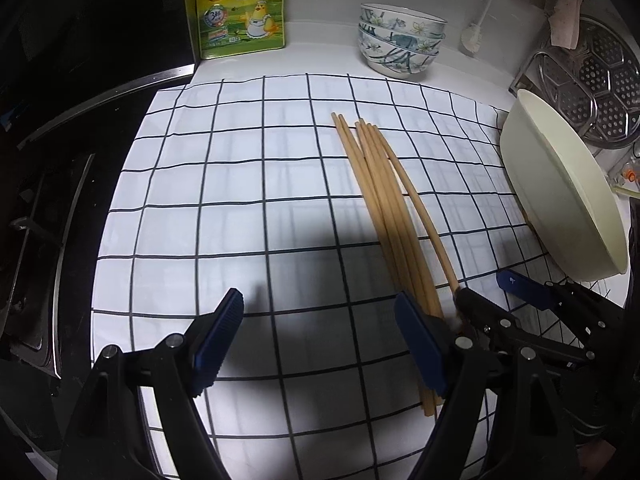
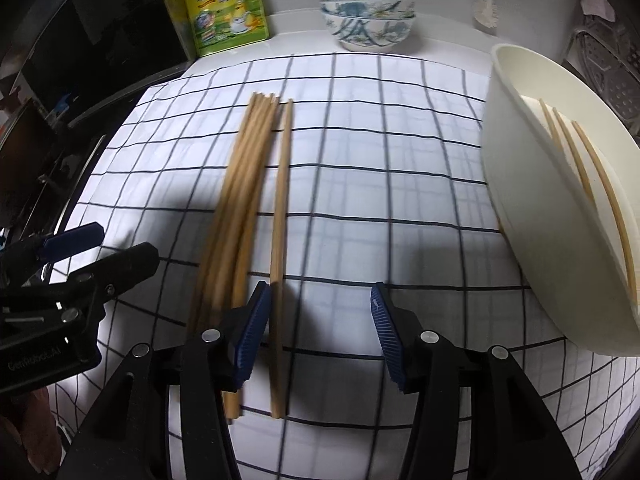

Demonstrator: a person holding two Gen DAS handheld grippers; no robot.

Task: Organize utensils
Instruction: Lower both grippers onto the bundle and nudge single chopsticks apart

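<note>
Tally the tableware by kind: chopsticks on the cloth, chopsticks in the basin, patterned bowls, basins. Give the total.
Chopsticks on the checked cloth: 6
Chopsticks showing in the cream basin: 3
Patterned bowls, stacked: 3
Cream basin: 1
Total: 13
</note>
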